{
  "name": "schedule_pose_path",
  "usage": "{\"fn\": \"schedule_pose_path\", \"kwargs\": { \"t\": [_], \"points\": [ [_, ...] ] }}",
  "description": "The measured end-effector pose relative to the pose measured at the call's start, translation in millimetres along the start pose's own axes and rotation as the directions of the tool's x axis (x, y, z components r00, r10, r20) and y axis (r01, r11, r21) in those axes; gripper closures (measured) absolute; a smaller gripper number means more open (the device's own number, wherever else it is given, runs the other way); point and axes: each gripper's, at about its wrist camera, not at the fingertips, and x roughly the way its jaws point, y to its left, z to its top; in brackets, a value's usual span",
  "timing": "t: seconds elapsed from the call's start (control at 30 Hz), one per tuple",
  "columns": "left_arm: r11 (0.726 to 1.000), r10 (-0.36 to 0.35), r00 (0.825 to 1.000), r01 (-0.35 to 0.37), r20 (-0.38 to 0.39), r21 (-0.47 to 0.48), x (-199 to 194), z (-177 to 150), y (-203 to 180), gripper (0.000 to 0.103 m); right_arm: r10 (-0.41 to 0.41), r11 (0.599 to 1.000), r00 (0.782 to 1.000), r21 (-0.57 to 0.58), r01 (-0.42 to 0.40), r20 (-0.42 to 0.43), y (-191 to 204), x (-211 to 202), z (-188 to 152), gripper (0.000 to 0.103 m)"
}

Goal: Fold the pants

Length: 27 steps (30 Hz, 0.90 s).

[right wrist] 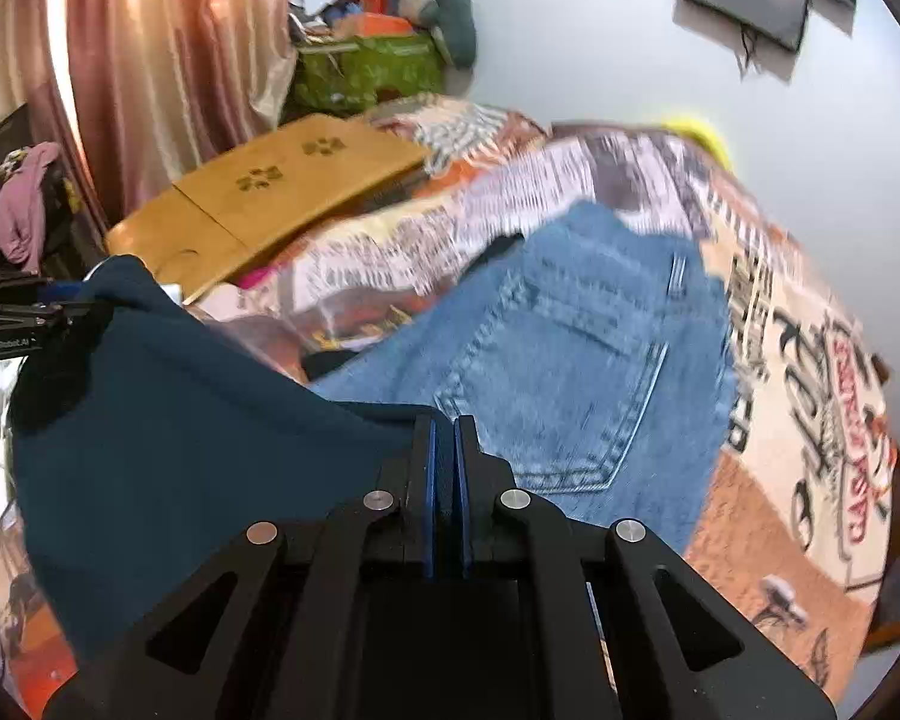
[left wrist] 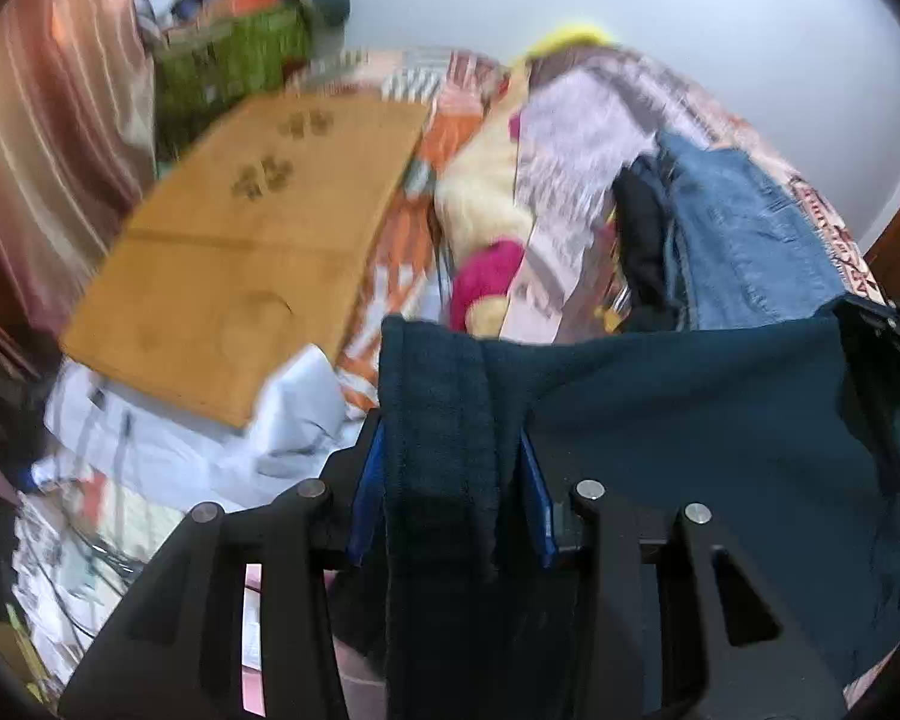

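Both tools are up off the bed [right wrist: 810,360] with the dark teal pants [left wrist: 690,420] strung between them: the left gripper [left wrist: 450,444] pinches a thick bunched band of the fabric, and the right gripper [right wrist: 447,450] has its blue pads pressed together on a thin edge. The cloth hangs in the air above the blue jeans [right wrist: 570,348] near the bed's right edge, the wooden tray [left wrist: 240,240] off toward the left edge. The danger is that thin right-hand bite slipping free under tension, or the hanging cloth snagging on the jeans pile.
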Motion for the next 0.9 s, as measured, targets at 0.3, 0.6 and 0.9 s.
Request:
{"fn": "schedule_pose_path", "kwargs": {
  "t": [0.3, 0.6, 0.9],
  "points": [
    [1.000, 0.005, 1.000, -0.005, -0.005, 0.027, -20, -6, -8, 0.062, 0.059, 0.990, 0.997, 0.127, -0.053, -0.043, -20, -23, -15, 0.086],
    [0.999, -0.053, 0.994, 0.053, 0.095, 0.001, -100, -28, 0, 0.058, 0.033, 0.977, 0.995, 0.205, -0.052, 0.095, -32, -131, -50, 0.072],
    [0.999, -0.047, 0.999, 0.047, 0.001, -0.015, -88, -84, 5, 0.047, 0.003, 0.982, 0.993, 0.185, -0.024, 0.114, -8, -166, -92, 0.059]
  ]
}}
